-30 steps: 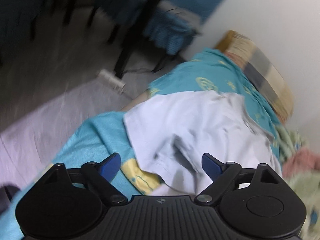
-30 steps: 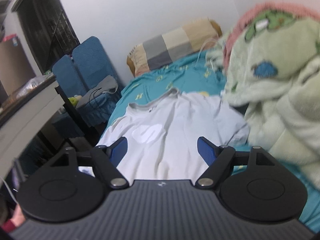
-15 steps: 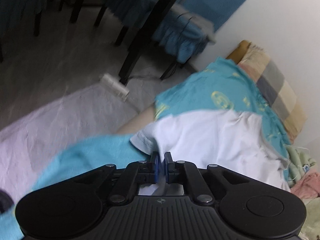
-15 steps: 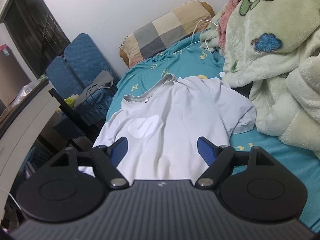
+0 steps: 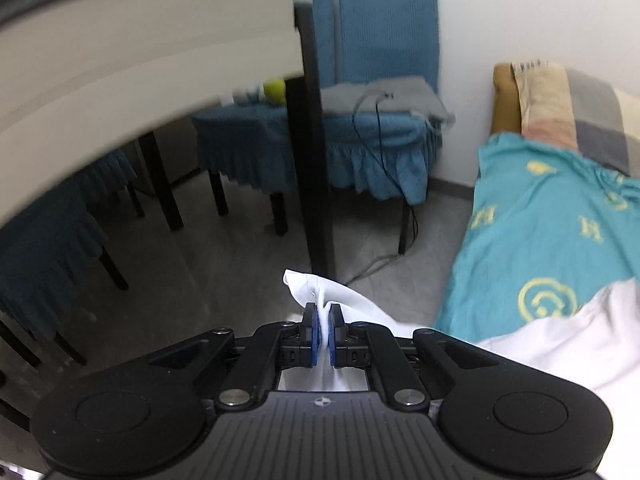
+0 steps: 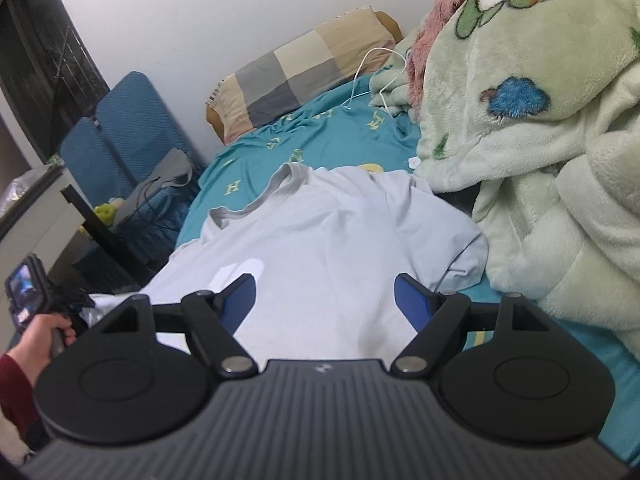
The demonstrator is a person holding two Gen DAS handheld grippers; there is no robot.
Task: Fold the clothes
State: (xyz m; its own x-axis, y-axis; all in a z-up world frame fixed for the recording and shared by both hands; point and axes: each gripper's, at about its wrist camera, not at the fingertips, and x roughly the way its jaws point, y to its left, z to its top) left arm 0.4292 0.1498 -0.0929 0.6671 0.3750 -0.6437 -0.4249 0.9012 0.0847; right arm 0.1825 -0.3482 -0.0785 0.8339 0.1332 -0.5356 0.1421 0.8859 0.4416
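Note:
A pale white T-shirt (image 6: 320,248) with a grey collar lies spread on the teal bed sheet (image 6: 320,128). My right gripper (image 6: 325,300) hovers open just above the shirt's lower half, nothing between its blue pads. My left gripper (image 5: 324,330) is shut on a hemmed corner of the T-shirt (image 5: 308,284), lifted off the bed's left side; the cloth trails back to the bed at the lower right. In the right wrist view the left gripper's body and camera (image 6: 24,292) show at the far left, held by a hand (image 6: 36,344) with a dark red sleeve.
A fluffy green blanket (image 6: 540,140) is piled along the bed's right side. A checked pillow (image 6: 296,68) lies at the head. Blue-covered chairs (image 5: 376,80) and a black table leg (image 5: 316,160) stand on the grey floor left of the bed. A white cable (image 6: 376,76) crosses the sheet.
My left gripper went from open to shut on the shirt's corner, then swung left and up, pulling that corner off the bed's edge. The right gripper drifted slightly closer to the shirt, still open.

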